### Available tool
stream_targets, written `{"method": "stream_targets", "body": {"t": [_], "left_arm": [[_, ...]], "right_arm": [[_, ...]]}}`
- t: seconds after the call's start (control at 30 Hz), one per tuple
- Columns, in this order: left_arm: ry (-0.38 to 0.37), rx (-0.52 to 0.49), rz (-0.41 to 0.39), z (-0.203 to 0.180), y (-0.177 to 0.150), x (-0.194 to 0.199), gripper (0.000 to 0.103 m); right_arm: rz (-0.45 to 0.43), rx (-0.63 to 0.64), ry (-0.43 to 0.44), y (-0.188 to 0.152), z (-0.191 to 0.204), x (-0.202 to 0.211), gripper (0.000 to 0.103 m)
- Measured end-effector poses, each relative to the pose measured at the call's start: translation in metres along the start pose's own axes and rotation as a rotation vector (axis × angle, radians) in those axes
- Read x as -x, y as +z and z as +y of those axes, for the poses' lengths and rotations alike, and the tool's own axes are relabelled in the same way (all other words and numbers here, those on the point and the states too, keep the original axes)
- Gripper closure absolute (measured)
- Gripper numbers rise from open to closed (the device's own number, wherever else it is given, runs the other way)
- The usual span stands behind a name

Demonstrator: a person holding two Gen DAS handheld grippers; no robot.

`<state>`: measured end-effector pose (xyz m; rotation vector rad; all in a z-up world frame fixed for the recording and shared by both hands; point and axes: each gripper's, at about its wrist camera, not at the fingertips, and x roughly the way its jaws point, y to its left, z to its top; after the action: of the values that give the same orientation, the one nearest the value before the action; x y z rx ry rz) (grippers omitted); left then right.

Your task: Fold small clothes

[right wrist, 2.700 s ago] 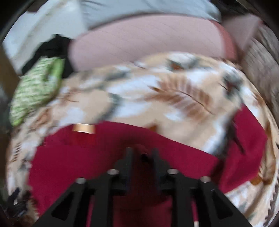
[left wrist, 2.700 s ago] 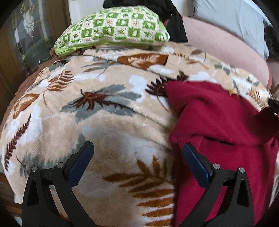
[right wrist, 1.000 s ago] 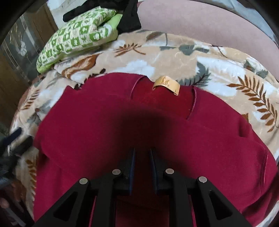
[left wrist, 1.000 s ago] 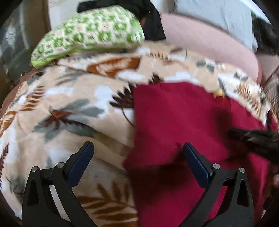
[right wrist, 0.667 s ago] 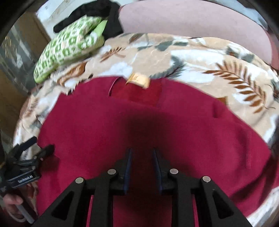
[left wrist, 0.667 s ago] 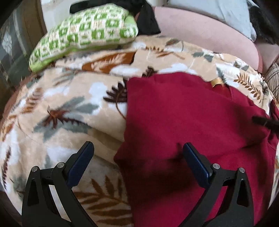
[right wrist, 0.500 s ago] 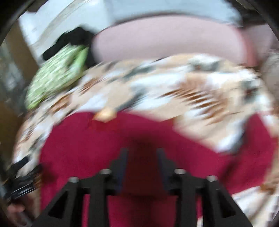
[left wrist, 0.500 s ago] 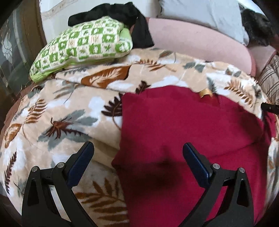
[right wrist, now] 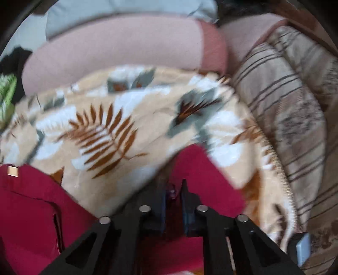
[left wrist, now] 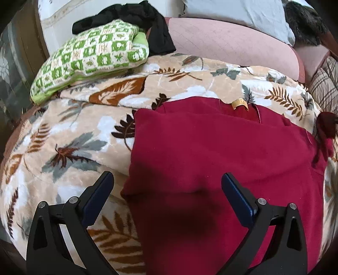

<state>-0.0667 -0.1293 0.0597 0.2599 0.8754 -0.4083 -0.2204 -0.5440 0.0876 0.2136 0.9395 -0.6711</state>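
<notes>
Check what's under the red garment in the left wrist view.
The red garment lies on the leaf-print blanket, which shows along its left and far edges. Whatever is directly beneath the garment is covered, so anything else there can't be seen.

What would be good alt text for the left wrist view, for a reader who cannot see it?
A dark red garment lies spread on a leaf-patterned blanket, with the open left gripper hovering over its near left edge. Behind are a green checked pillow and black clothing.
</notes>
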Motion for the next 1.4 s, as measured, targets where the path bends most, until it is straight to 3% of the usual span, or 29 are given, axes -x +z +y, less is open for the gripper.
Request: {"method": "stream_targets", "body": {"t": [0.17,0.3,0.43,0.57,0.73,0.87,1.0,1.23,1.4], "left_arm": [[-0.015,0.013,-0.007,-0.005,0.0,0.006,0.001],[-0.025,0.0,-0.013,-0.014,0.001,0.014,0.001],[-0.031,-0.024,-0.021,-0.026,0.001,0.021,0.001],[-0.04,-0.056,-0.027,-0.039,0.001,0.028,0.001],[-0.073,-0.045,-0.013,-0.046,0.0,0.034,0.001],[-0.066,-0.05,-0.027,-0.045,0.001,0.042,0.001],[-0.054,-0.034,-0.041,-0.032,0.002,0.046,0.001],[-0.013,0.021,-0.046,0.005,0.003,0.041,0.001],[-0.003,0.097,-0.057,0.039,0.002,0.04,0.001]], "right_arm": [[-0.096,0.065,-0.078,-0.011,-0.043,0.069,0.096],[-0.13,0.069,-0.125,-0.04,-0.082,0.116,0.096],[-0.155,0.077,-0.17,-0.077,-0.113,0.147,0.096],[-0.182,0.113,-0.29,-0.118,-0.136,0.174,0.096],[-0.221,0.131,-0.351,-0.134,-0.144,0.188,0.096],[-0.344,0.215,-0.396,-0.116,-0.111,0.202,0.096],[-0.484,0.312,-0.361,-0.076,-0.056,0.216,0.096],[-0.683,0.491,-0.122,-0.015,0.069,0.233,0.096],[-0.738,0.684,0.146,0.0,0.179,0.232,0.096]]}}
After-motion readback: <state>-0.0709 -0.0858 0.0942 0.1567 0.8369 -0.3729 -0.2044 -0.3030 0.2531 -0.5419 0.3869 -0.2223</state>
